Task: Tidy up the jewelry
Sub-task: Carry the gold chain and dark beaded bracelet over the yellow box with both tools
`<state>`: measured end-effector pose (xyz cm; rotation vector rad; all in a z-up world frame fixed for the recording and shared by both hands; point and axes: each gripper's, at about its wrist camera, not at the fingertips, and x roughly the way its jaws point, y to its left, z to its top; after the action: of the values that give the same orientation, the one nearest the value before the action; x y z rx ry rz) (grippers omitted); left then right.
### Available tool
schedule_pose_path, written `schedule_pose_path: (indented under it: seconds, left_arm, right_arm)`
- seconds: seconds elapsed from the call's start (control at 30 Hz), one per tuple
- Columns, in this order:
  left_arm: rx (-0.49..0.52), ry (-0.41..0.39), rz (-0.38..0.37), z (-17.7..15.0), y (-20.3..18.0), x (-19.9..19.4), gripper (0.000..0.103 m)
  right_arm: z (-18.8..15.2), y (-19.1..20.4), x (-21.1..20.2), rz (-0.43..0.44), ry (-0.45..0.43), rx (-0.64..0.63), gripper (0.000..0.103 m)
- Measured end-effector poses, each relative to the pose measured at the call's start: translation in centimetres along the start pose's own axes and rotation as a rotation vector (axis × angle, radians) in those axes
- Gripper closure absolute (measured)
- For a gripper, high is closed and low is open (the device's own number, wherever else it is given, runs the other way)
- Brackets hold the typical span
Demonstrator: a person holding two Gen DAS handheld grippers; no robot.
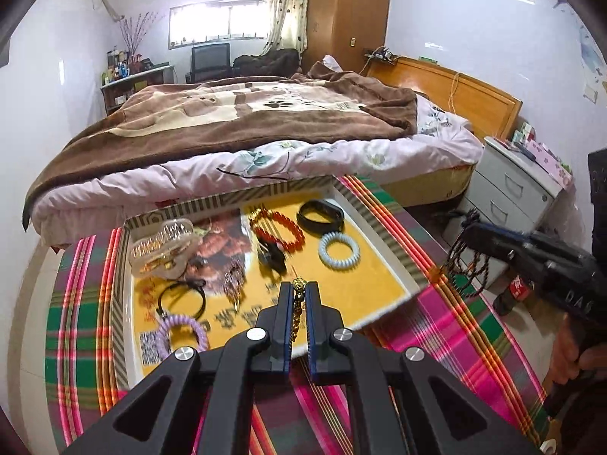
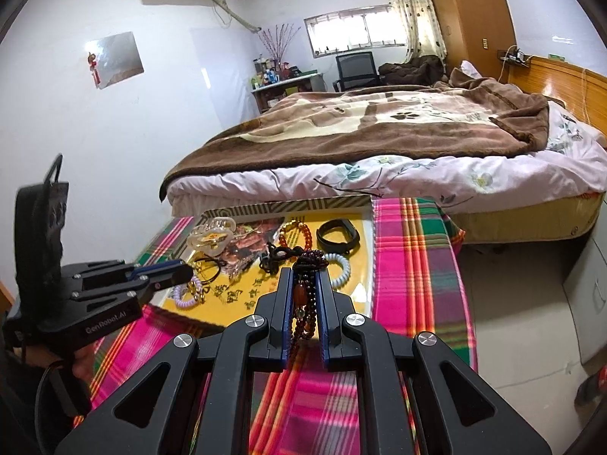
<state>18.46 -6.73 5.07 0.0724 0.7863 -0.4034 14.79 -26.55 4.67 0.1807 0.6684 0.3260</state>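
Observation:
My left gripper is shut on a gold chain and holds it above the near edge of the yellow tray. My right gripper is shut on a dark beaded necklace with an orange bead, above the tray's near right part. In the tray lie a red bead bracelet, a black band, a pale blue coil tie, a purple coil tie, a black cord loop and a clear hair claw. The right gripper shows at the right in the left wrist view.
The tray sits on a table with a pink and green plaid cloth. A bed with a brown blanket stands right behind the table. A grey drawer unit is at the far right. The left gripper shows at the left in the right wrist view.

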Motion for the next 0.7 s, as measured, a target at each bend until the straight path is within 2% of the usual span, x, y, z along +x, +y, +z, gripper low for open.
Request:
schedule_pose_path:
  seconds: [0.2,0.47,0.7]
  left_arm:
    - [-0.036,0.032,0.005,0.9,1.6,3.2,0.097]
    - [-0.046,0.091,0.003,-0.4,2.4,6.8,0.097]
    - [-0.051,0.134,0.004,-1.3,2.7,8.7,0.097]
  right_arm:
    - [0.2,-0.3,3.8,0.003,0.051,0.014,0.092]
    - [-0.8,-0.9,8.1,0.005,0.146,0.015,0.092]
    - [-1.4,-1.0,9.9,0.003,0.195,0.003,0.092]
